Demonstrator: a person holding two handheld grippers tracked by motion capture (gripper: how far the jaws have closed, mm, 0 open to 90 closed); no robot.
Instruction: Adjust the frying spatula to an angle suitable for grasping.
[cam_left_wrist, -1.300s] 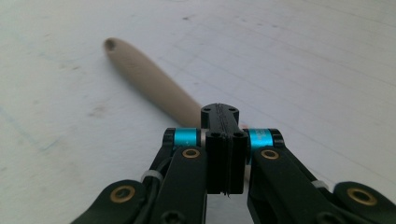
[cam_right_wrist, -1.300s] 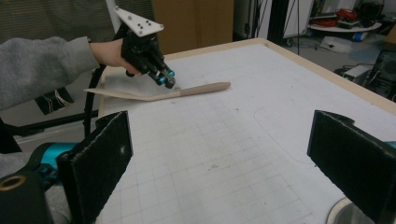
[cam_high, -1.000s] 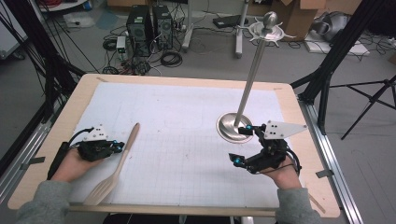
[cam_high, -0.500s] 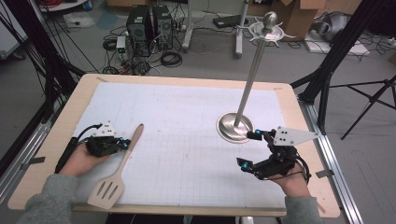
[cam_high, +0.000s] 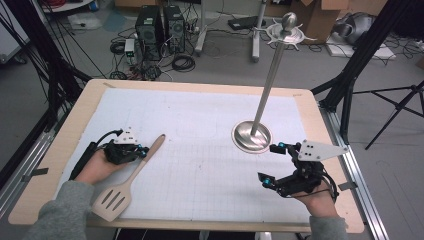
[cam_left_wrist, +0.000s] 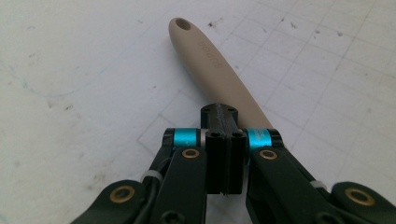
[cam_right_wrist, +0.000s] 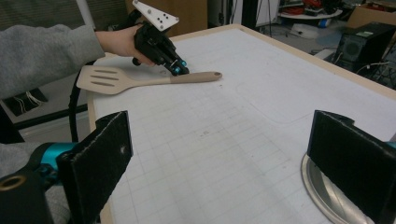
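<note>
**Spatula pinched at mid-handle, stand waiting**

The left gripper (cam_high: 141, 151) was clamped shut on the spatula (cam_high: 131, 178), biting the handle near its middle, probably so the blade would balance and the holed tip stay free. The spatula lay near the mat's left front, blade toward the person. The right gripper (cam_high: 272, 163) stood with jaws wide apart and nothing between them, just beside the stand (cam_high: 252, 136), likely placed to steady its base while the handle's hole went on a hook up top.
</note>
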